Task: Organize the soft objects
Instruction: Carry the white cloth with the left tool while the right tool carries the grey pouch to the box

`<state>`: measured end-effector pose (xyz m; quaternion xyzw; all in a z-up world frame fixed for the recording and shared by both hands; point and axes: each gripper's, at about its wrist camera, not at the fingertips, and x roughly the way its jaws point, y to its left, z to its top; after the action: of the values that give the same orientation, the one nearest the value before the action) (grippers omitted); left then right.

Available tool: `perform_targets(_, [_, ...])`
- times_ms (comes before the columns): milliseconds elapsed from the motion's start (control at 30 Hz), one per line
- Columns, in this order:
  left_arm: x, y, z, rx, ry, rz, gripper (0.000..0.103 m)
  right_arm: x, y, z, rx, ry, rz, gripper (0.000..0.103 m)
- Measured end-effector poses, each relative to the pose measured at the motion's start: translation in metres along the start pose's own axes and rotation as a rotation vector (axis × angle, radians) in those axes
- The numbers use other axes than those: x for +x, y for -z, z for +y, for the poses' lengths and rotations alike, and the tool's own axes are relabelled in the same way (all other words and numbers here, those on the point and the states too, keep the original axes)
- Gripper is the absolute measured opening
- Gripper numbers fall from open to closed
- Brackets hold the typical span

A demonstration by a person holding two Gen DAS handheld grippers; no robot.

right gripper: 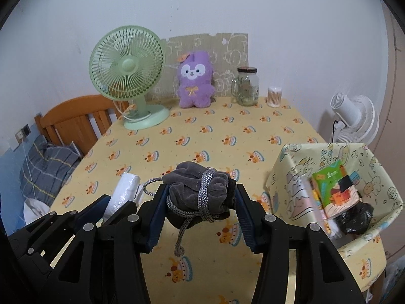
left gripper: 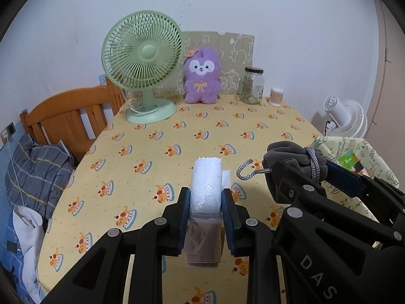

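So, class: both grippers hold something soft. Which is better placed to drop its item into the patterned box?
Right. The right gripper, holding the grey pouch, sits beside the patterned box.

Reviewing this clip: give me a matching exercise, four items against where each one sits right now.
Items:
1. white bag roll
2. grey drawstring pouch
3. purple plush
4. green booklet

Places:
A. inside the patterned box
B. in the right tool
C. far edge of the table, between fan and jar
D. in the left tool

Pairs: 1-D, 2-B, 3-C, 4-A
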<state>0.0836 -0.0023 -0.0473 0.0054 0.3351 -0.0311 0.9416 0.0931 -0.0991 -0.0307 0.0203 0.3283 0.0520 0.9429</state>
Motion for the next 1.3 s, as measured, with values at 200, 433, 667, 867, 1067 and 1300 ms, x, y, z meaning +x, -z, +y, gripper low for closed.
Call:
perform_targets(200, [-0.013, -0.007, -0.005, 0.008, -0.011, -0.023, 0.024, -0.015, -0.006, -0.004, -0.002, 0.000, -0.021, 0.055])
perform_targets(433, [-0.027, -0.018, -0.014, 0.015, -0.016, -0.052, 0.024, -0.032, -0.015, -0.008, -0.003, -0.002, -0.052, 0.055])
perform_targets(667, [-0.037, -0.025, -0.024, 0.024, -0.010, -0.070, 0.024, -0.044, -0.024, -0.015, -0.004, 0.003, -0.072, 0.055])
perform_targets(867, [-0.039, -0.029, -0.037, 0.045, -0.004, -0.077, 0.024, -0.049, -0.029, -0.027, -0.001, 0.006, -0.073, 0.055])
perform_targets(1067, [-0.039, -0.032, -0.053, 0.054, 0.015, -0.085, 0.024, -0.053, -0.033, -0.041, -0.004, 0.013, -0.086, 0.055])
perform_targets(1300, [-0.033, -0.035, -0.077, 0.073, 0.036, -0.091, 0.024, -0.053, -0.035, -0.065, -0.010, 0.031, -0.098, 0.055])
